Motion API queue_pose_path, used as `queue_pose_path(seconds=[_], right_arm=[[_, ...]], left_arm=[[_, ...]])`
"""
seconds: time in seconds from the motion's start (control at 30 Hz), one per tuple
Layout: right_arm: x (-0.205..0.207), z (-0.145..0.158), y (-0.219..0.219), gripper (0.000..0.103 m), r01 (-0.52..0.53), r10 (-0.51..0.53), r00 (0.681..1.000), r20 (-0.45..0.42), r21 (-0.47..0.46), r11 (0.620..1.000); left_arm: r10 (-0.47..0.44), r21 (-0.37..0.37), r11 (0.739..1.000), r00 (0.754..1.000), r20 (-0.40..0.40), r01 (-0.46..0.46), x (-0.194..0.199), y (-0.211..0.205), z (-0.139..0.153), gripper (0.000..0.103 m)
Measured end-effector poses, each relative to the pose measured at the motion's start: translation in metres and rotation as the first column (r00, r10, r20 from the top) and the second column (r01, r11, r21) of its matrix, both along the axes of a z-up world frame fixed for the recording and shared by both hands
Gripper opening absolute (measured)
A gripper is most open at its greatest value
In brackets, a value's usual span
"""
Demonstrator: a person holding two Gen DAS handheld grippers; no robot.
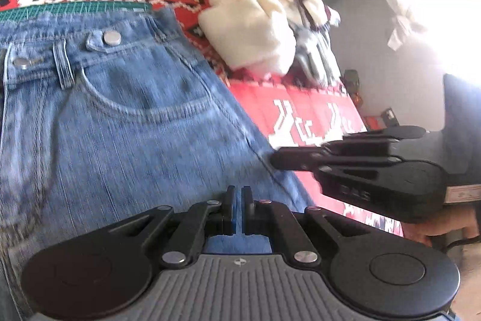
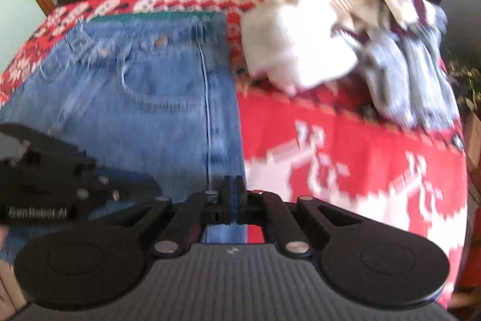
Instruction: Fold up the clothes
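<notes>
1. Left gripper jaws pinched together over the jeans; whether denim is caught, can't tell.
2. Right gripper jaws likewise pressed together at the jeans' right edge.
3. Jeans lie flat on red cloth, waistband far.
4. Cream sweater piled beyond, right of jeans.

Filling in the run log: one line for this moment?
left claw shut on jeans | right claw shut on jeans edge | sweater pile beside
</notes>
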State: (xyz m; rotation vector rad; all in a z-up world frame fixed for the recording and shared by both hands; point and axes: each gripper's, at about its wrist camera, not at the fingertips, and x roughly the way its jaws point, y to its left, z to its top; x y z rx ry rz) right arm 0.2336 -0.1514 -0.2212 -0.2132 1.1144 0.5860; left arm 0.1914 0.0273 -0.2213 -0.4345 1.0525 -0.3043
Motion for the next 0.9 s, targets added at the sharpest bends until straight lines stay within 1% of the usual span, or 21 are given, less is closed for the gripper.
queue_pose_path(seconds=[0.23, 0.3, 0.4, 0.47, 0.6, 0.63, 0.73, 0.77, 0.83, 0.9], right_arm=[[-0.041, 0.006, -0.027, 0.000, 0.005, -0.006, 0.999, -0.044, -0.013, 1.000], [-0.048, 0.007, -0.030, 0.000, -0.004, 0.003, 0.999, -0.052, -0.024, 1.000], [-0.055, 0.009, -0.036, 0.000, -0.002, 0.000, 0.999, -0.052, -0.026, 1.000], [-0.054, 0.010, -0.040, 0.000, 0.024, -0.024, 0.998, -0.058, -0.011, 1.000], [-0.050, 0.021, -0.036, 0.001, 0.049, -0.049, 0.999, 0.006, 0.064, 0.997], [-0.048, 0.020, -0.033, 0.001, 0.049, -0.049, 0.999, 0.000, 0.075, 0.996], [-0.046, 0.010, -0.018, 0.001, 0.031, -0.030, 0.999, -0.025, 0.029, 0.999], [-0.048, 0.008, -0.016, 0.001, 0.024, -0.024, 1.000, -0.019, 0.014, 1.000], [-0.053, 0.011, -0.018, 0.001, 0.016, -0.016, 1.000, -0.018, 0.007, 1.000], [-0.059, 0.015, -0.026, 0.002, 0.032, -0.032, 0.999, -0.025, 0.003, 0.999]], left_arm=[[-0.010, -0.008, 1.000, 1.000, -0.003, 0.010, -0.022, -0.009, 0.000, 0.003], [-0.016, -0.014, 1.000, 1.000, -0.010, 0.016, -0.029, -0.012, 0.000, 0.003], [-0.035, -0.002, 0.999, 0.999, -0.004, 0.035, -0.040, -0.020, 0.000, 0.003], [-0.042, 0.001, 0.999, 0.999, 0.000, 0.042, -0.045, -0.024, 0.000, 0.003], [-0.037, -0.006, 0.999, 0.999, 0.008, 0.037, -0.048, -0.025, 0.001, 0.003], [-0.036, -0.008, 0.999, 0.999, 0.010, 0.036, -0.049, -0.026, 0.002, 0.003], [-0.033, -0.015, 0.999, 0.999, 0.013, 0.033, -0.050, -0.026, 0.003, 0.003], [-0.034, -0.018, 0.999, 0.999, 0.015, 0.034, -0.051, -0.025, 0.004, 0.003], [-0.040, -0.010, 0.999, 0.999, 0.028, 0.041, -0.054, -0.022, 0.010, 0.003], [-0.045, -0.010, 0.999, 0.998, 0.037, 0.046, -0.059, -0.015, 0.017, 0.003]])
